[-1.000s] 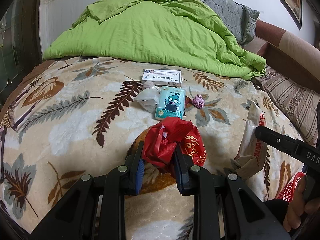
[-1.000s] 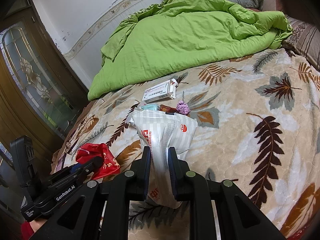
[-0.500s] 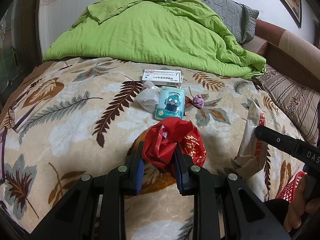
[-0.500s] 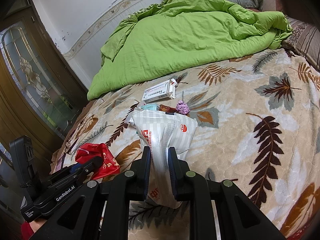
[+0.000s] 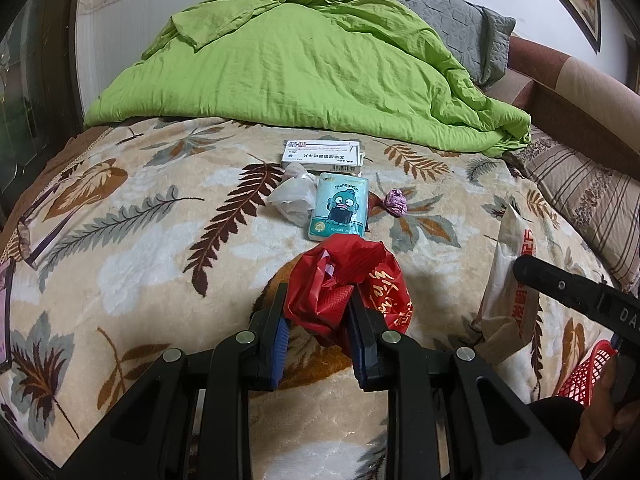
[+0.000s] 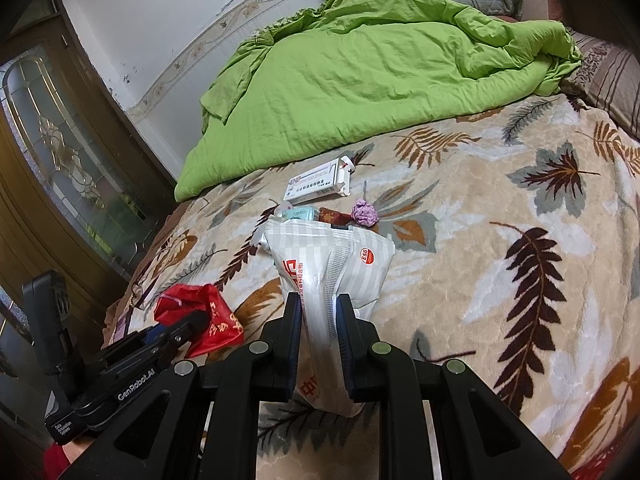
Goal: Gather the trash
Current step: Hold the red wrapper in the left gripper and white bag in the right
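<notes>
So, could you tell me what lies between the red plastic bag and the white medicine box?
The teal cartoon tissue pack, seen in the left wrist view.

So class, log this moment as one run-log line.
left gripper: shut on red bag | right gripper: shut on white packet | box, tissues: on bed

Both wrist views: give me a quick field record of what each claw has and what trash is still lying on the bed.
left claw: shut on red plastic bag
right claw: shut on white snack wrapper
loose on blanket: white medicine box, crumpled clear plastic, teal tissue pack, purple wrapper ball
their layout: clustered together just ahead of the red bag, box farthest
background: green duvet heaped beyond the trash
red basket: partly visible at lower right edge of the left view
</notes>
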Demonstrator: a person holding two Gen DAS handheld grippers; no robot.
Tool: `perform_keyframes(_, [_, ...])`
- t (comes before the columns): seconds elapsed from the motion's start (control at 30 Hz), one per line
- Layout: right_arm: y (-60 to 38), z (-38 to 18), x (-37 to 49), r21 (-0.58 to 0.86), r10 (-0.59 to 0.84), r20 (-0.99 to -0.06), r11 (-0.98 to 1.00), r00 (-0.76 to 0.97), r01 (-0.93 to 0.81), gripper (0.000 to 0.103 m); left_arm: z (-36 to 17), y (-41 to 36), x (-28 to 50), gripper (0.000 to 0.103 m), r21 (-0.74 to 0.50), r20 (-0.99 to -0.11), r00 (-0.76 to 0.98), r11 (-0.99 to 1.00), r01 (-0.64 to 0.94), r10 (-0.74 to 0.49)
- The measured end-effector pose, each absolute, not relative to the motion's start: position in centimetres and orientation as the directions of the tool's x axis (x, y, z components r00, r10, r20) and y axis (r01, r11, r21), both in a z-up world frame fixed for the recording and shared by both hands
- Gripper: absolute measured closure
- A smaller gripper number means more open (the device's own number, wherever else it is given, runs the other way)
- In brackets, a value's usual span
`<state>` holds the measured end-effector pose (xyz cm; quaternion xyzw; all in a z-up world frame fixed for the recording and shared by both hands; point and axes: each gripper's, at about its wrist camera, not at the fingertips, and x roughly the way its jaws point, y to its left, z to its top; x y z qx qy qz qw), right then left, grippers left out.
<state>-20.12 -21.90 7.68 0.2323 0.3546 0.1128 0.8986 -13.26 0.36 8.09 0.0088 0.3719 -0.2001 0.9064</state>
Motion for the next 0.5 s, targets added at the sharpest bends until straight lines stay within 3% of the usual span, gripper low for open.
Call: perform_keyframes(0.5, [-24.0,7.8,-23.1,0.529,0.358,-0.597,0.848,0.718,0.018,0.084,8.1,-0.8,-14.3,0.078,-0.108,-0.684,0.628,0.903,0.416,-0.371])
